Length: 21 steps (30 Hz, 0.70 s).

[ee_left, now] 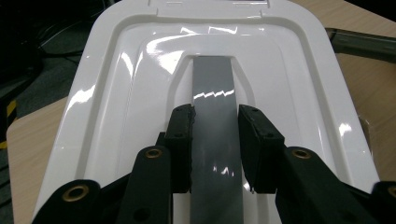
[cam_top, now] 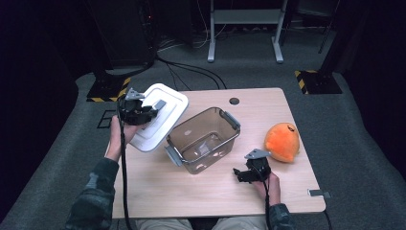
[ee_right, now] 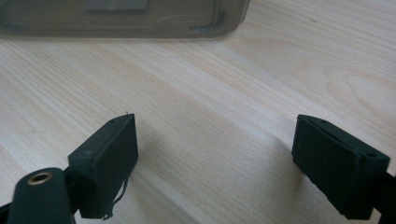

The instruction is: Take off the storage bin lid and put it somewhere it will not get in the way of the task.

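lid (cam_top: 160,116): held up over the table's far left corner, tilted, partly past the left edge, just left of the box
left gripper (cam_top: 139,111): on the lid's handle (ee_left: 214,140), one jaw on each side of it
box (cam_top: 203,139): on the table (cam_top: 158,191), near the middle, between the two grippers; its far end points toward the far right
soft toy (cam_top: 282,142): on the table near the right edge, right of the box and apart from it
right gripper (cam_top: 244,173): low over the table near the front edge, before the box and left of the soft toy
hole (cam_top: 234,101): in the table near the far edge, behind the box
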Tool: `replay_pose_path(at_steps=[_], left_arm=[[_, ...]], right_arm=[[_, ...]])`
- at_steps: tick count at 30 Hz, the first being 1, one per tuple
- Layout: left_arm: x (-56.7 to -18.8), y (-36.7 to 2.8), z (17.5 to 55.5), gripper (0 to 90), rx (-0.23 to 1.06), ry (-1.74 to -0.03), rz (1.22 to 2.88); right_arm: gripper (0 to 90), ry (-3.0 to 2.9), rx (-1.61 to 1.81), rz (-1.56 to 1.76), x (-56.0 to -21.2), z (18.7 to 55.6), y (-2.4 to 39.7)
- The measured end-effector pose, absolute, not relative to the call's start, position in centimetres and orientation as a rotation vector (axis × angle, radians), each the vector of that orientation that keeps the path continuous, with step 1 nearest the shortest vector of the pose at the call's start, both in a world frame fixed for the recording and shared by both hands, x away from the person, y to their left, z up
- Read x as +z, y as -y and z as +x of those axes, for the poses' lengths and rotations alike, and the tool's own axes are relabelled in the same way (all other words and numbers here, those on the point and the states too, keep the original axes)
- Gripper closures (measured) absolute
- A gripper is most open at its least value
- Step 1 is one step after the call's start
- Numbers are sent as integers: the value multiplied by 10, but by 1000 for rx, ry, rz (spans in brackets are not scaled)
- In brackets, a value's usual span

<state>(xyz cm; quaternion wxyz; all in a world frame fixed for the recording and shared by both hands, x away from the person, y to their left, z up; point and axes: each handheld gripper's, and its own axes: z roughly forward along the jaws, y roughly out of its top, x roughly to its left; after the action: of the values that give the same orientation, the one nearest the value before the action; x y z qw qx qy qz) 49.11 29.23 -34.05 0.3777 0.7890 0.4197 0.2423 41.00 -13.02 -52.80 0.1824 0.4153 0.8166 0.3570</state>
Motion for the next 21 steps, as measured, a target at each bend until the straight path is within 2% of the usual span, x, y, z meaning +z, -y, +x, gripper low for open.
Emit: replay_pose_path(at_steps=[21], left_arm=[[-369,-327,492,666,664,-1230,1973]], right_arm=[[137,-2306,1007,1169,-528,410,130]])
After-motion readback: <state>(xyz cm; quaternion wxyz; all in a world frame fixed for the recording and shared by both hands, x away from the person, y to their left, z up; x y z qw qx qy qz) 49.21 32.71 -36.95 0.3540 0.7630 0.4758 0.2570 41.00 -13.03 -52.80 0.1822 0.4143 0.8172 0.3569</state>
